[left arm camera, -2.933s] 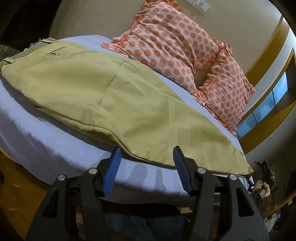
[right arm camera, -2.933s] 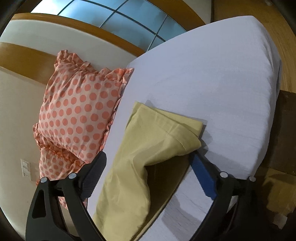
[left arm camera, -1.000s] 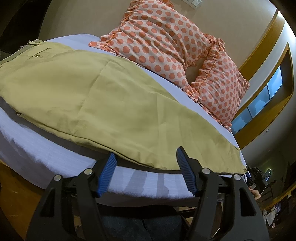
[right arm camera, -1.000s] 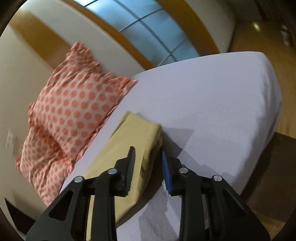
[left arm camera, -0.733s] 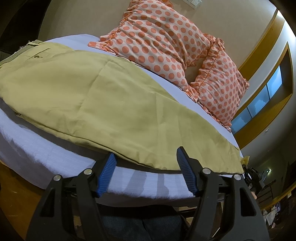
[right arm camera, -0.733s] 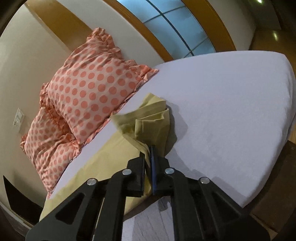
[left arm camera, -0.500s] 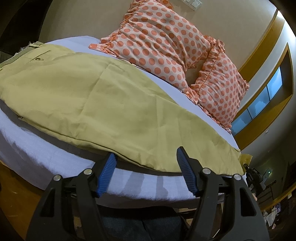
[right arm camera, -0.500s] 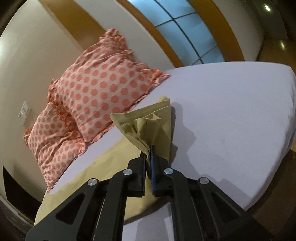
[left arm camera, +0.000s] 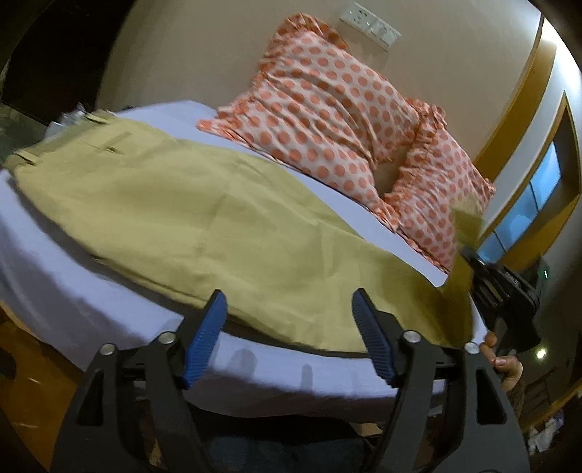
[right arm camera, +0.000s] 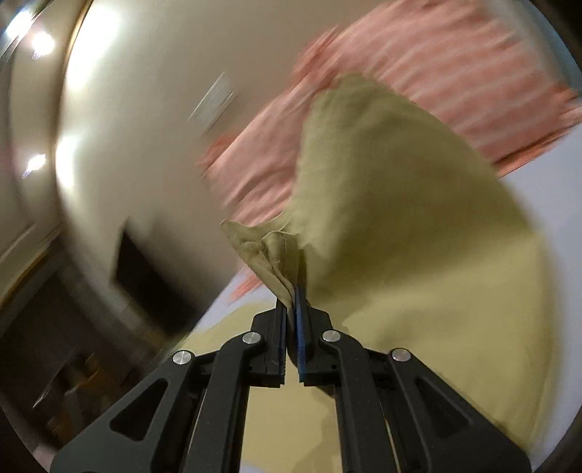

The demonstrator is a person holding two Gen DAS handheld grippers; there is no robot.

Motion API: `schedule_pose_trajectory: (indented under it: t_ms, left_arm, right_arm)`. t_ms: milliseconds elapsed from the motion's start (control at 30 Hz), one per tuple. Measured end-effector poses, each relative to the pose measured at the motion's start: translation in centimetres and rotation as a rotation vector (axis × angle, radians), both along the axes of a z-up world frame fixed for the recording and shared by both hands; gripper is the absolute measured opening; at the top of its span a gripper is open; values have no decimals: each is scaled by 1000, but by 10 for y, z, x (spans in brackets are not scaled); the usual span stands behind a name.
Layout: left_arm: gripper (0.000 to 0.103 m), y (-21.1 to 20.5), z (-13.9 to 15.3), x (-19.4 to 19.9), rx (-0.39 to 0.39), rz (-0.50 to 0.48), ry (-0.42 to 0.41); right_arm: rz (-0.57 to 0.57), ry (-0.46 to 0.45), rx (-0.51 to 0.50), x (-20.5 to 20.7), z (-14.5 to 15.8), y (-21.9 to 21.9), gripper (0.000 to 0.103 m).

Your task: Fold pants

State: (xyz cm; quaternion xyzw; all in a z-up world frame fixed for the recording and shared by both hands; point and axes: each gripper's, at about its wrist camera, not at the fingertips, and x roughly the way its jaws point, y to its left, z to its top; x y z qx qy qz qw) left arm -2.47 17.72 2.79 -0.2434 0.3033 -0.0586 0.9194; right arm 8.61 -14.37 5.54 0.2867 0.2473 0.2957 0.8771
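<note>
Olive-green pants (left arm camera: 189,218) lie lengthwise on the white bed (left arm camera: 54,291), waistband at the far left. My left gripper (left arm camera: 289,324) is open and empty, just off the bed's near edge by the pants' lower seam. My right gripper (right arm camera: 291,302) is shut on the bunched leg hems (right arm camera: 269,251) and holds them raised, with the leg cloth (right arm camera: 418,225) draping away below. In the left wrist view the right gripper's body (left arm camera: 505,291) shows at the far right with the lifted cloth (left arm camera: 463,222) above it.
Two orange polka-dot pillows (left arm camera: 327,109) lean against the beige wall at the head of the bed. A wall socket plate (left arm camera: 367,22) is above them. A wood-framed window (left arm camera: 538,196) is at the right. The right wrist view is motion-blurred.
My right gripper, shut on the leg hems, has lifted them off the bed and swung them up toward the waistband end. The left gripper has barely moved and stays open.
</note>
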Motion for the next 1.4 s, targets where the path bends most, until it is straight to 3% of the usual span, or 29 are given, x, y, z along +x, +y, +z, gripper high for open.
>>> schedule_pose_trajectory:
  t_ms: [100,167,233,300,333,500,667,867,1000,1100,1400]
  left_arm:
    - [78,16,1,-9,2,47,-1]
    - [80,27,-1,-12,1,70,7]
    - [80,41,-5,-14,2,99,18]
    - [80,52,-8,-14,-2,117,27]
    - [80,56,-10,-12,-4,123,33]
    - [80,65,-18,-2,-23,135,53]
    - [80,60,-23,3,-18,124,69]
    - [82,58,-25,5,-21,124,77]
    - [82,58,-24,3,-34,120,73]
    - [82,60,-25,-1,-45,122,70]
    - [83,69,-30,3,-173,99,60]
  right_arm:
    - [205,54,-118,12,-15,93,5]
    - [296,117,-303,13,-33,147,11]
    - [318,179,-367,9,-47,160,26]
    - [308,172,-321,1,-49,150,73]
    - [282,159,-301,-2,-48,140,79]
    - [123,73,-233,-17,-32,87,80]
    - [45,118,-173,-9,-33,52,81]
    - [123,115,-226,-12,-37,71,81]
    - [160,197,-269,-2,-54,87,82]
    - [166,192,-270,-2,-55,87,83]
    - [164,189,-273,-2,-55,90,88]
